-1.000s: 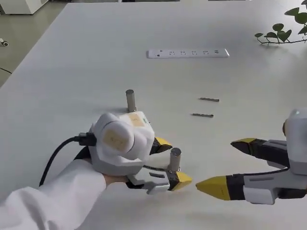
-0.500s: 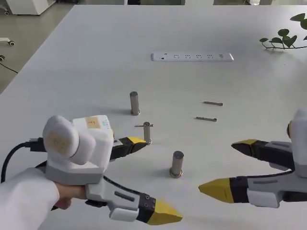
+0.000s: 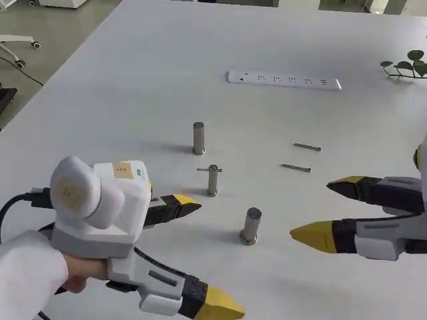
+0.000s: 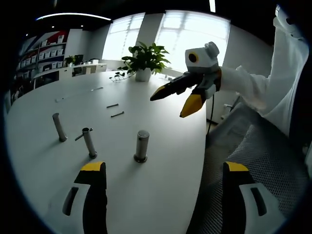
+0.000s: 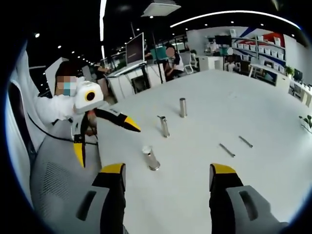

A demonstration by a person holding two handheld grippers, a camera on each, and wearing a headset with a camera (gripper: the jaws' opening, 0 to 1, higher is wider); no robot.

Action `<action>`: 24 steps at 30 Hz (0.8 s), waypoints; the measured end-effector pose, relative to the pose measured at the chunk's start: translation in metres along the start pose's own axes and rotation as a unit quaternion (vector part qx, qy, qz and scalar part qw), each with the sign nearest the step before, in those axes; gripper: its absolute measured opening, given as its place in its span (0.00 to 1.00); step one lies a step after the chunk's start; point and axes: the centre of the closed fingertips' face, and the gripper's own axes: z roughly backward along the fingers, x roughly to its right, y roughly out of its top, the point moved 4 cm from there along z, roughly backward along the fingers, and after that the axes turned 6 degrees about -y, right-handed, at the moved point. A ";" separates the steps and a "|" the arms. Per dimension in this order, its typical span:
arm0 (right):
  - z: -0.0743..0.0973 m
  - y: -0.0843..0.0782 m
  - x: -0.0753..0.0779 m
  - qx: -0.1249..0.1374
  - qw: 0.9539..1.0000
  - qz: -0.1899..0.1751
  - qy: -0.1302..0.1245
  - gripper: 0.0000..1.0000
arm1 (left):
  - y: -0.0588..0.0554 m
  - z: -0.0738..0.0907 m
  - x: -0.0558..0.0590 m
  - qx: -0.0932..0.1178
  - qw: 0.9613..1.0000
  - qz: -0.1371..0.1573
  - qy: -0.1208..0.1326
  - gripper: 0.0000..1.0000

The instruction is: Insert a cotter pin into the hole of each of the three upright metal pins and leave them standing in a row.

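L gripper and R gripper: jaws spread wide, empty, flanking the upright near pin. Beyond L tips, mid pin carries 1 cotter pin; far pin bare. 2 loose cotter pins lie ahead of R tips, probably why R is held open.

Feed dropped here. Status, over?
Open, empty: left gripper, right gripper. One cotter pin through middle pin; near pin, far pin bare. Two loose cotter pins beyond; nothing in the way.
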 end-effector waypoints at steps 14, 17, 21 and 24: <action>-0.019 0.019 0.045 -0.078 0.991 0.105 0.026 0.43 | 0.008 0.009 -0.003 0.015 0.999 0.024 0.015 0.99; -0.030 0.021 0.060 -0.099 0.988 0.115 0.027 0.33 | 0.007 0.010 -0.003 0.014 0.999 0.027 0.019 0.99; -0.047 0.022 0.080 -0.120 0.985 0.121 0.022 0.21 | 0.007 0.012 -0.003 0.015 0.999 0.030 0.026 0.99; -0.053 0.017 0.099 -0.167 0.969 0.180 0.001 0.18 | 0.007 0.015 -0.003 0.008 0.999 0.029 0.034 0.99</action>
